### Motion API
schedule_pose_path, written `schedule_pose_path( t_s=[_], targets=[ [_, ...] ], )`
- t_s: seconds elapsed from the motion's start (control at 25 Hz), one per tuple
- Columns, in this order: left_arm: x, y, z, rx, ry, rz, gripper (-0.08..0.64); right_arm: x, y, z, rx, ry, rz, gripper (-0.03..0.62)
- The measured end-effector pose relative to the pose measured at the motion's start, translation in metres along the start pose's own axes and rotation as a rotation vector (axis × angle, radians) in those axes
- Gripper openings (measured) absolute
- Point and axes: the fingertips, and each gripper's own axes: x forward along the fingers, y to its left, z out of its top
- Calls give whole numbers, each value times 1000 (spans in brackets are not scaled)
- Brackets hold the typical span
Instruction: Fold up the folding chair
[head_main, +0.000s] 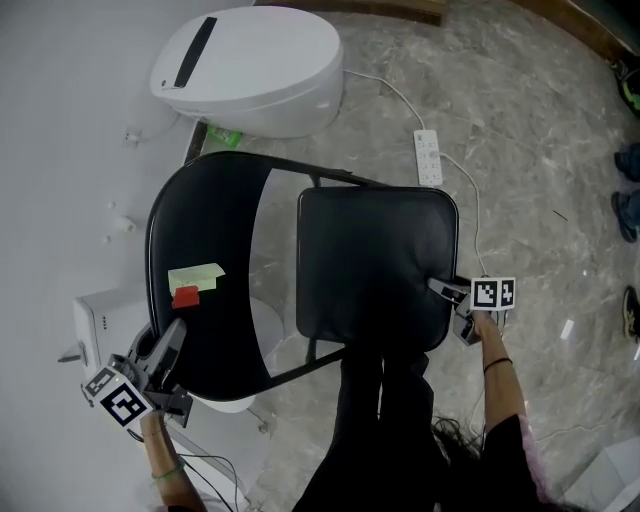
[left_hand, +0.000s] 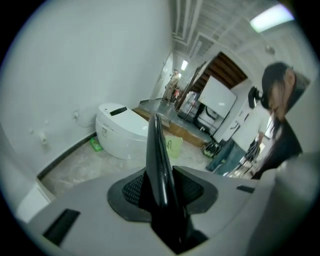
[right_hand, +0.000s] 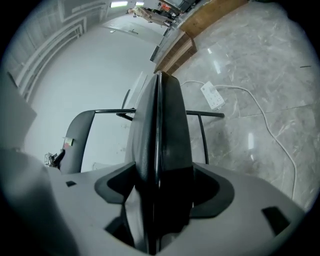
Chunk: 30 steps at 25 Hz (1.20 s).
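Left tongs (head_main: 168, 340): clamped on backrest (head_main: 205, 225) rim.
Right tongs (head_main: 445, 292): wide, gripping seat (head_main: 375, 260) edge.
Method advised: swing seat squarely towards backrest.

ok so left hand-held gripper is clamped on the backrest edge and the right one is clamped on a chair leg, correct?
Not quite. The right hand-held gripper is clamped on the edge of the seat, not on a leg; the right gripper view shows the black pad between its jaws. The left hand-held gripper is clamped on the backrest edge, as you said.
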Motion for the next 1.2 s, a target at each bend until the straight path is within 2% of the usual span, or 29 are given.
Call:
schedule_pose_path(
  t_s=[0.08,0.2,0.32,0.4,0.56,0.64,0.76,0.88,0.96,1.12,1.2],
  targets=[
    [-6,-10,8,-38,-24,-50,122,-5,13,-2,-5,-8,-23,339],
    [-10,-19,11,8,-2,-1,121,-17,27,-3,-11,-9,-54,339],
    [-18,-34,17,-7,-10,-15,121,-31,47,-1,-19,-19,-58,336],
    [-25,-44,23,-9,-21,-24,121,-39,66,3,-22,-34,-37,318],
    [-35,-62,31,61,16,41,121,-56,107,12,-25,-63,22,290],
    [-39,-73,38,63,21,23,121,-62,132,17,-28,-78,59,275],
    [-53,-94,53,59,16,-39,121,-62,182,12,-99,-41,93,266],
    [-66,-108,64,104,34,-12,121,-60,229,2,-137,-14,124,254],
    [-70,-111,69,131,34,11,121,-60,251,0,-179,4,114,252],
    [-79,-120,78,79,-21,-51,121,-56,298,-17,-209,42,136,251],
    [-82,-125,81,107,-13,-42,121,-53,317,-25,-201,53,156,250]
  ],
)
